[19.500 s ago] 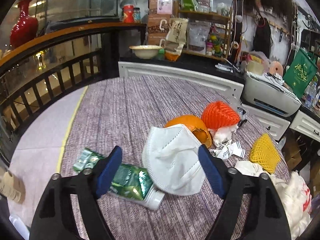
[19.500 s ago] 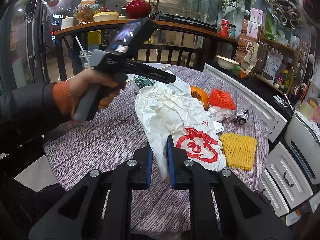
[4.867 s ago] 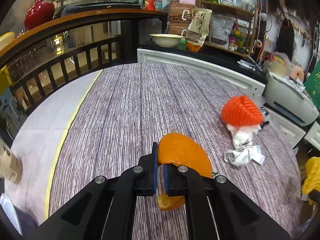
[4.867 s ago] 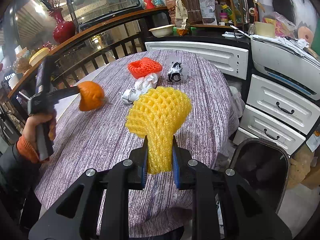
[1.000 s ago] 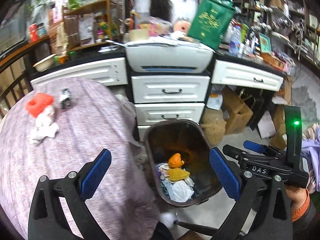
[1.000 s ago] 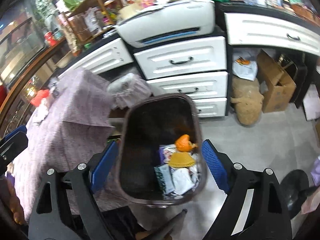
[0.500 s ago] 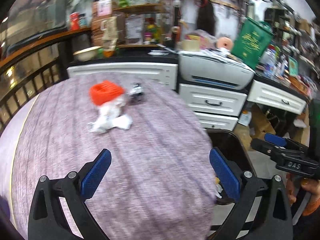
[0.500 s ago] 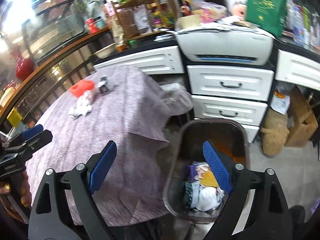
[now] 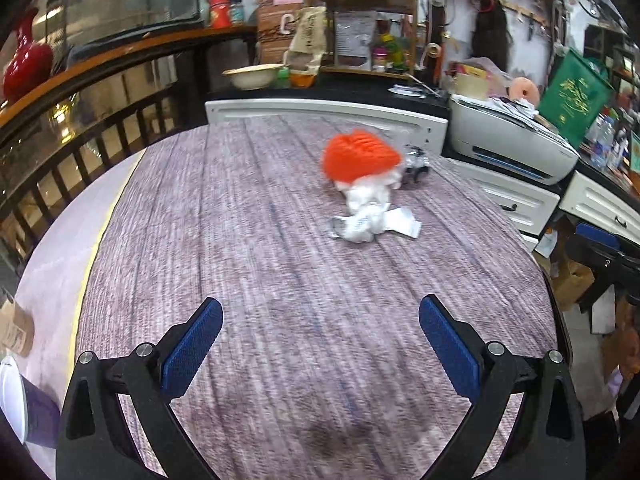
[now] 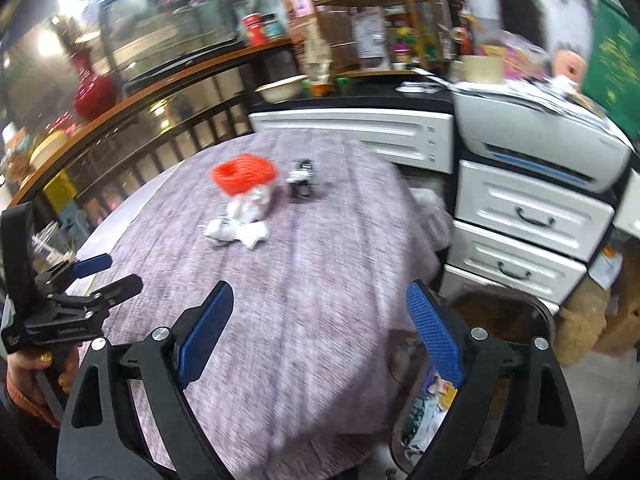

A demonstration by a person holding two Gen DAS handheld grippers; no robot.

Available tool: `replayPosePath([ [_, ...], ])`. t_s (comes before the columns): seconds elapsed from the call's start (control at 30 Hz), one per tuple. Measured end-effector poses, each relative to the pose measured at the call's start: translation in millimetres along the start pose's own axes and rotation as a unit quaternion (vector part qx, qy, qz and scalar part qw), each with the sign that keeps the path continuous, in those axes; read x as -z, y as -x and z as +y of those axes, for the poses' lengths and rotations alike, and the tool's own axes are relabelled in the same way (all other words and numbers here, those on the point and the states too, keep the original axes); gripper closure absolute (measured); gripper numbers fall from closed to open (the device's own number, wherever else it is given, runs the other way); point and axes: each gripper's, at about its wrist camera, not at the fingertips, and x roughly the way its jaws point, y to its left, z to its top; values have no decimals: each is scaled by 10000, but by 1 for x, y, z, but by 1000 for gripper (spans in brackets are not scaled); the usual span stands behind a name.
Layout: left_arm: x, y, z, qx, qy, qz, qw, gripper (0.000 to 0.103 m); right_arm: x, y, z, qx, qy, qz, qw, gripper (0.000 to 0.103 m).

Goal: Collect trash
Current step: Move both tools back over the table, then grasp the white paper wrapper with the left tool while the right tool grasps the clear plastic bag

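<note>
An orange foam net lies on the purple-grey tablecloth, with crumpled white paper scraps just in front of it. A small black-and-white object sits beside the net. My left gripper hovers open over the near part of the table, nothing between its blue pads. My right gripper is open too, over the table's right edge. Below it stands the dark trash bin with wrappers inside.
White drawers and a printer stand right of the table. A dark railing with a red vase curves along the left. Paper cups sit at the left table edge. Cluttered shelves fill the back.
Both grippers swung from above the trash bin back over the table. The orange net and paper scraps now lie ahead of them. Both stayed open.
</note>
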Motion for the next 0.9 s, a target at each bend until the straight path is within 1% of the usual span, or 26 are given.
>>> replayPosePath([
  [0.1, -1, -4, 13, -5, 67, 53, 10000, 6, -10, -18, 14, -86, 198, 113, 9997, 16],
  [0.27, -5, -11, 19, 146, 157, 148, 9997, 6, -26, -52, 29, -132, 501, 362, 9980, 16],
  [0.43, -18, -26, 14, 469, 187, 176, 9986, 6, -48, -75, 37, -179, 626, 381, 9972, 16],
  [0.5, -25, -36, 10, 533, 133, 206, 9983, 8, -57, -83, 36, -160, 628, 372, 9972, 16],
  [0.57, -35, -50, 4, 564, 32, 278, 9980, 16, -64, -88, 32, -113, 565, 366, 9977, 16],
  [0.8, -54, -93, -23, 702, -338, 559, 9954, 25, -76, -105, 12, -113, 322, 490, 9982, 16],
  [0.83, -55, -98, -26, 707, -410, 593, 9949, 32, -77, -107, 10, -105, 313, 504, 9982, 16],
  [0.87, -55, -101, -28, 697, -459, 611, 9946, 46, -78, -110, 8, -90, 306, 519, 9981, 16],
  [0.9, -55, -104, -28, 695, -462, 631, 9945, 52, -79, -113, 8, -89, 304, 530, 9981, 16],
])
